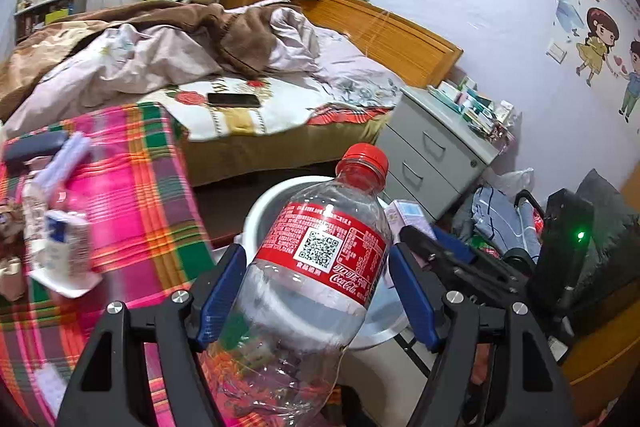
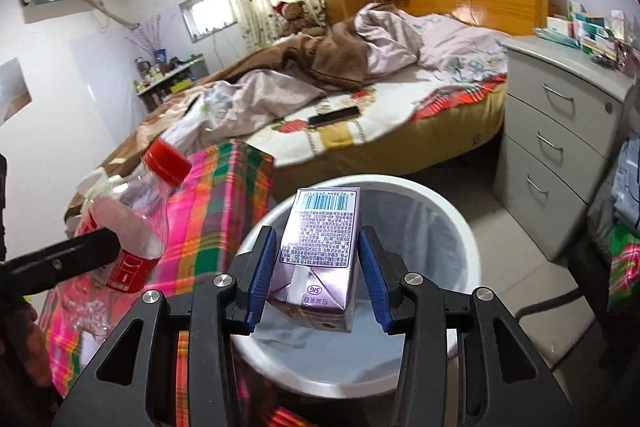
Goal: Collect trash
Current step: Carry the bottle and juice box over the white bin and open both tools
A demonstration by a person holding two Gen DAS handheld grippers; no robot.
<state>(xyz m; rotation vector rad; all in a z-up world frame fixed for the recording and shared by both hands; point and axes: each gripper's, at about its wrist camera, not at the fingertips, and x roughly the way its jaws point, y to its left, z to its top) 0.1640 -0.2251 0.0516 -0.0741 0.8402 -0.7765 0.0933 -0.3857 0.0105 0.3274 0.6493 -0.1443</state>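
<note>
Left gripper (image 1: pixel 318 285): blue-padded fingers clamp a clear, crinkled plastic bottle (image 1: pixel 308 279), red cap and label, tilted beside the white round bin (image 2: pixel 452 227). Right gripper (image 2: pixel 318 269): fingers clamp a glossy lilac rectangular carton (image 2: pixel 320 243), barcode end forward, directly above the bin's opening.

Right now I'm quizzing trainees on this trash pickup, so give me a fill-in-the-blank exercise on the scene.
1. The left gripper holds a clear bottle with a ____ cap.
2. The right gripper holds a purple ____ over the white bin.
3. On the bed lies a black ____.

Missing: red; carton; phone
</note>
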